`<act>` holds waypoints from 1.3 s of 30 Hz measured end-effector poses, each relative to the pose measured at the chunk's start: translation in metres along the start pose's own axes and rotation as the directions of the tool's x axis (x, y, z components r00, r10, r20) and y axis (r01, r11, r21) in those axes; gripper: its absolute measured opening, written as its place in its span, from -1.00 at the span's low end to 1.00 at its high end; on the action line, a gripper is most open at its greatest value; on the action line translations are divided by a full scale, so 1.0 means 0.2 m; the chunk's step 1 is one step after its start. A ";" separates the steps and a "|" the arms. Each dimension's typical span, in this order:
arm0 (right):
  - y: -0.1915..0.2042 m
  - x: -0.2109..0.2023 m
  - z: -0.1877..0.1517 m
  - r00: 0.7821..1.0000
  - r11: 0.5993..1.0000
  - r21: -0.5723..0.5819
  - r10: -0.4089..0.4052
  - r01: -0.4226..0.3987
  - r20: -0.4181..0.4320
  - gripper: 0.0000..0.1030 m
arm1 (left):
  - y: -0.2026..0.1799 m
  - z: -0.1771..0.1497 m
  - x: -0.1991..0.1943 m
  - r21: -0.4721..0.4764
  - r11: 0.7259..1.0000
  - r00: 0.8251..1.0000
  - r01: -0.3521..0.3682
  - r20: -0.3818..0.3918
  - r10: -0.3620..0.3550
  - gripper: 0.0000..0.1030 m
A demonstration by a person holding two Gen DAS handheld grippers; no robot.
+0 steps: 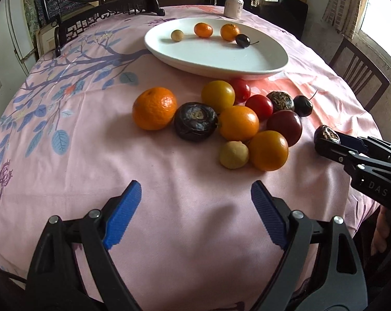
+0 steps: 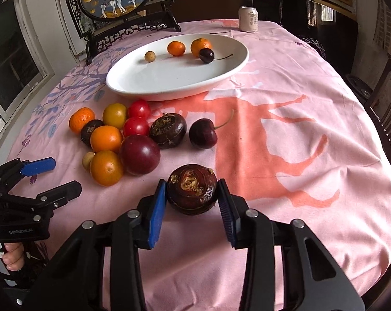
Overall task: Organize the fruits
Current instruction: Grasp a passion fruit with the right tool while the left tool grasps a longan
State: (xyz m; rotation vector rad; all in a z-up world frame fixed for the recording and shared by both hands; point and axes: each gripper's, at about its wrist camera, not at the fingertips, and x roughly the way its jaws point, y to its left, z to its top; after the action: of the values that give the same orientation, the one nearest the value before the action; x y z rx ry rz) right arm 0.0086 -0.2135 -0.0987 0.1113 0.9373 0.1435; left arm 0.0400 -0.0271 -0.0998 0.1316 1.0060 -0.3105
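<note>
A person's left gripper (image 1: pixel 195 207) hangs wide open and empty above the pink tablecloth (image 1: pixel 65 181), with the pile of fruit (image 1: pixel 221 119) just ahead of its fingertips and the white plate (image 1: pixel 221 62) farther ahead, beyond the pile. To the right, the right gripper (image 2: pixel 191 194) has its two blue pads (image 2: pixel 156 215) set on either side of a dark, wrinkled chestnut (image 2: pixel 191 189); the pads look to be touching its flanks, though the pictures cannot settle whether the squeeze is firm or the fruit lifted off the cloth. Ahead and to the left of this gripper sit a plum (image 2: pixel 139 154) and oranges (image 2: pixel 106 167), and a loose cherry (image 2: pixel 202 133) lies straight ahead; the plate, already holding two small oranges, a cherry and a pale round fruit, lies beyond them.

Judged from this, the step in hand is carrying the chestnut to the plate. Doing it well likely calls for an even grip across the widest part, a lift high enough to pass over the cherry and the plate's rim, and a release low over a bare part of the plate so the round fruit does not roll into the others. The left gripper is best kept clear of that path.
</note>
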 end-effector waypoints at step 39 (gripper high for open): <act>0.00 -0.12 0.00 0.994 0.997 0.053 0.057 -0.062 0.093 -0.23 | 0.00 0.12 -0.15 -0.016 0.998 0.993 0.061 0.106 -0.059 -0.53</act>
State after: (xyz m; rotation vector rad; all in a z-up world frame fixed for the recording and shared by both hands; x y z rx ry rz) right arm -0.0063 -0.2185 -0.0800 0.1958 0.8472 0.1658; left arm 0.0445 -0.0282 -0.0616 0.0666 0.9093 -0.3587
